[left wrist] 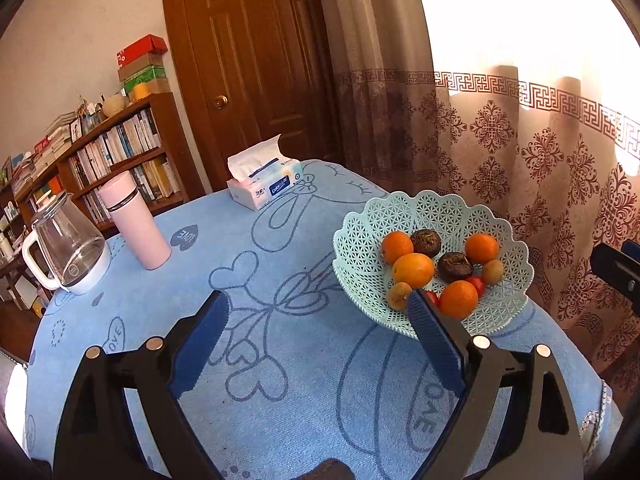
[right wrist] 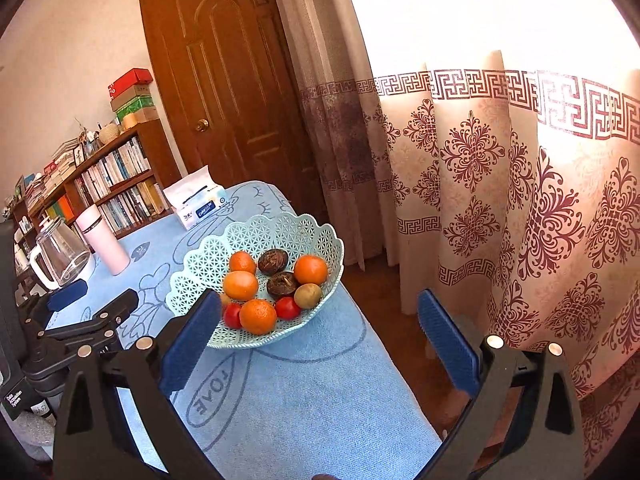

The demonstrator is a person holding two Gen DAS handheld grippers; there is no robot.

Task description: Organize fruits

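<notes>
Your basket is mint plastic lattice with a scalloped rim, shallow and round, so no long axis; it sits near the table's curtain-side edge on fuzzy blue cloth, holding smooth oranges, two dark wrinkled fruits, small red tomatoes and tan round ones. Your left gripper and right gripper both stand wide apart with ribbed blue pads, nothing between them. Pink tumbler, glass kettle and tissue pack stand well apart from the basket, none blocking it.
</notes>
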